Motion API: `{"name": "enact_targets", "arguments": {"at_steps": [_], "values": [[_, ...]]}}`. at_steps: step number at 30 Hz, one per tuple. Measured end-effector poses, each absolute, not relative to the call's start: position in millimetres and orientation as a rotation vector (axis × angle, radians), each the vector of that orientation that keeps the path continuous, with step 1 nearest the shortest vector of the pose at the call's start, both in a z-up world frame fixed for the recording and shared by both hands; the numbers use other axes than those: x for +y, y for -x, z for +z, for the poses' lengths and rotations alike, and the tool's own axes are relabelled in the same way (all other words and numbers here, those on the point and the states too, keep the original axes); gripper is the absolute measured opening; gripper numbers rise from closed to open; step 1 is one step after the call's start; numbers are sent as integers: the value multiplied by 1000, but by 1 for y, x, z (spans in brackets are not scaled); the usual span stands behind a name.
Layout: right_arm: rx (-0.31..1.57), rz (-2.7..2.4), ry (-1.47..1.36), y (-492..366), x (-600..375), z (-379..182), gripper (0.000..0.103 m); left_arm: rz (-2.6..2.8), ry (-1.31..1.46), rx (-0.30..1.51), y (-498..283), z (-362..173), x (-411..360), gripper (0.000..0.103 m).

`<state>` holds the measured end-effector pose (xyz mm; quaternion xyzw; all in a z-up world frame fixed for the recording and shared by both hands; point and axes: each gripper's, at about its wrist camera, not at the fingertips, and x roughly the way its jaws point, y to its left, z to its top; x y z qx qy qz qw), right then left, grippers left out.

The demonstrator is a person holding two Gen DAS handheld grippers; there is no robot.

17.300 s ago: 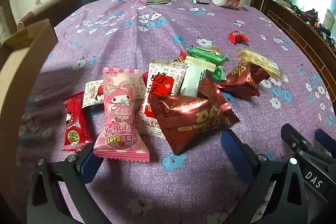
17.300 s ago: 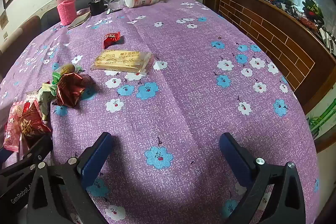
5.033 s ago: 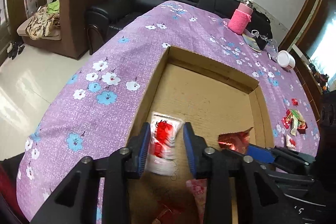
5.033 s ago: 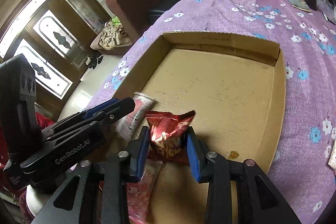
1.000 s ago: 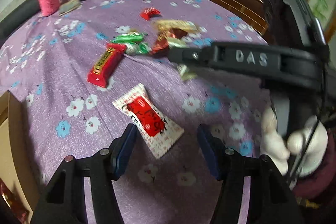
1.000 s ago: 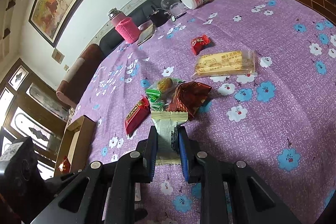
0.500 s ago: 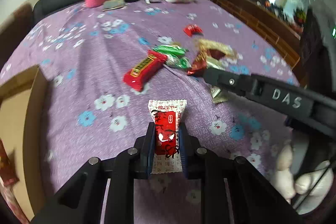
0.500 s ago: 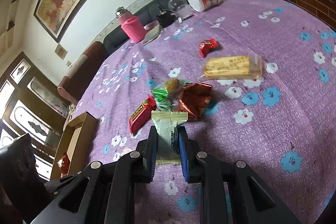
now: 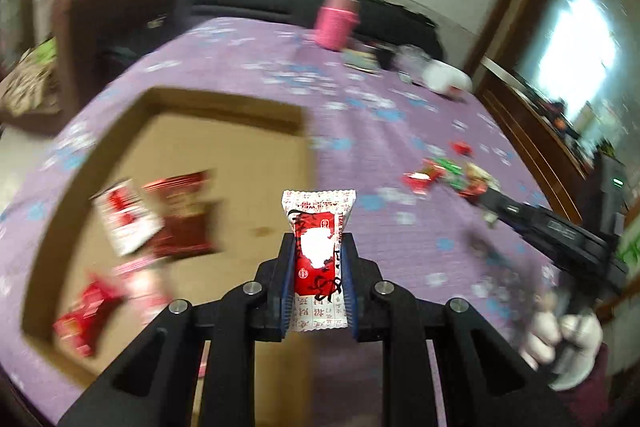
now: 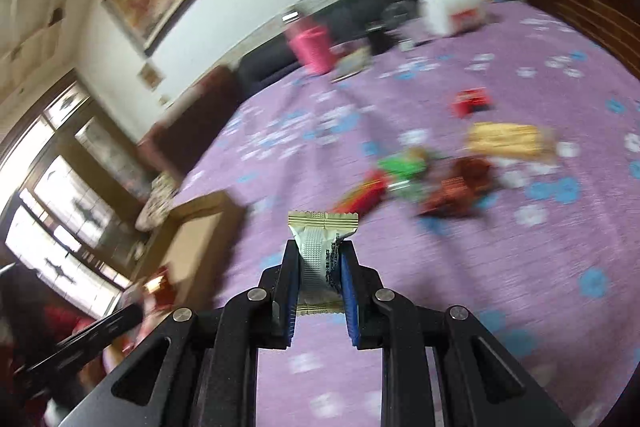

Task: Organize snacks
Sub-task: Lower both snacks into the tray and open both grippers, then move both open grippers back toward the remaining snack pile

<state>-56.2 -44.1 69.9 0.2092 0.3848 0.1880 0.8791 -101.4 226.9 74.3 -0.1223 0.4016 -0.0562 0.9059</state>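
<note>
My left gripper (image 9: 318, 255) is shut on a white-and-red snack packet (image 9: 319, 247) and holds it in the air over the right edge of the cardboard box (image 9: 224, 107). The box holds several red and white snack packets (image 9: 176, 219). My right gripper (image 10: 320, 259) is shut on a white-and-gold snack packet (image 10: 320, 251), held above the purple floral tablecloth (image 10: 520, 287). The right gripper also shows in the left wrist view (image 9: 560, 231). Loose snacks (image 10: 420, 179) lie in a pile on the cloth, with a yellow packet (image 10: 508, 139) and a small red one (image 10: 472, 101) beyond. The views are blurred.
A pink-sleeved bottle (image 9: 336, 23), a white jar (image 10: 452, 11) on its side and small items stand at the table's far end. A dark sofa (image 9: 240, 3) and a brown armchair (image 10: 192, 107) lie behind. A wooden ledge (image 9: 532, 139) runs along the right.
My left gripper has lifted the white-and-red packet off the cloth and swung left to the box. My right gripper, still holding its packet, has swung left too.
</note>
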Motion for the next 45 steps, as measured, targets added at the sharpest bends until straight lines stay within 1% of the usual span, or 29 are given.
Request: {"name": "enact_targets", "arguments": {"at_steps": [4, 8, 14, 19, 22, 23, 24, 26, 28, 29, 32, 35, 37, 39, 40, 43, 45], "values": [[852, 524, -416, 57, 10, 79, 21, -30, 328, 842, 113, 62, 273, 20], [918, 635, -397, 57, 65, 77, 21, 5, 384, 855, 123, 52, 297, 20], [980, 692, -296, 53, 130, 68, 22, -40, 414, 866, 121, 43, 293, 20], [1015, 682, -215, 43, 159, 56, 22, -67, 421, 873, 118, 39, 286, 21], [1022, 674, -181, 39, 170, 52, 23, -74, 455, 876, 117, 37, 288, 30], [1024, 672, -179, 37, 172, 50, 23, -75, 464, 876, 118, 38, 290, 40], [1028, 668, -180, 37, 173, 49, 23, -76, 472, 873, 119, 38, 291, 46], [1039, 665, -183, 35, 174, 46, 23, -72, 475, 860, 121, 42, 294, 49], [1039, 660, -183, 35, 174, 46, 24, -70, 476, 852, 124, 47, 295, 53], [1035, 657, -185, 34, 174, 46, 25, -66, 474, 848, 125, 49, 294, 57], [1027, 653, -197, 34, 169, 50, 28, -60, 461, 828, 128, 57, 292, 61], [1008, 645, -211, 37, 160, 57, 28, -41, 436, 823, 131, 66, 285, 72], [990, 638, -219, 41, 152, 62, 28, -47, 419, 811, 134, 73, 279, 75], [973, 630, -228, 45, 141, 67, 29, -47, 404, 794, 137, 80, 272, 82], [963, 621, -235, 47, 134, 69, 29, -41, 393, 785, 138, 84, 268, 84], [944, 597, -253, 54, 112, 73, 33, -65, 363, 745, 144, 97, 254, 86], [931, 572, -256, 59, 96, 74, 33, -102, 347, 735, 148, 101, 243, 86]]}}
